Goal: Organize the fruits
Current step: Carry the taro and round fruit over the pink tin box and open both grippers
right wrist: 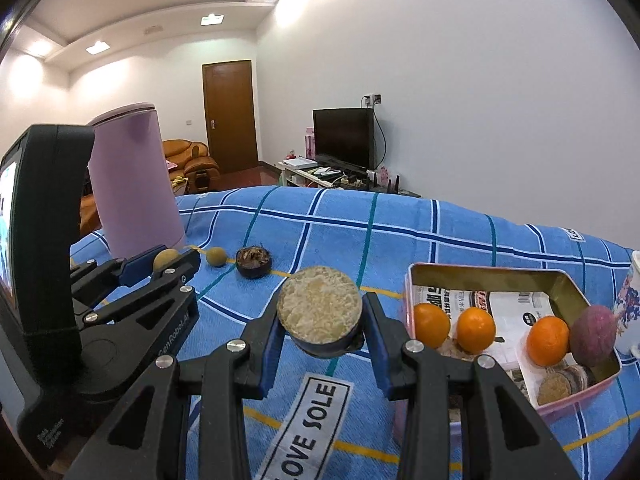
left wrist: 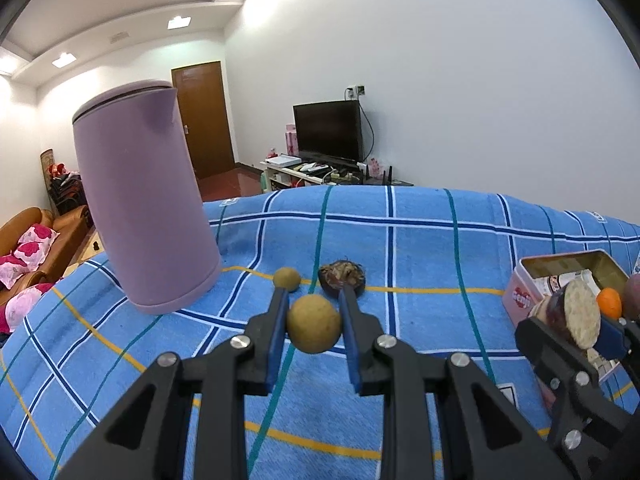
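My left gripper is shut on a tan round longan, held just above the blue checked cloth. A second longan and a dark halved fruit lie on the cloth beyond it. My right gripper is shut on a dark halved fruit with a pale cut face, left of the pink tin. The tin holds three oranges and a purple fruit. The left gripper also shows in the right wrist view, and the right gripper in the left wrist view.
A tall purple kettle stands on the cloth at the back left. A white patterned cup sits right of the tin. A fabric label reading LOVE SOLE lies on the cloth near me. A TV stands beyond the table.
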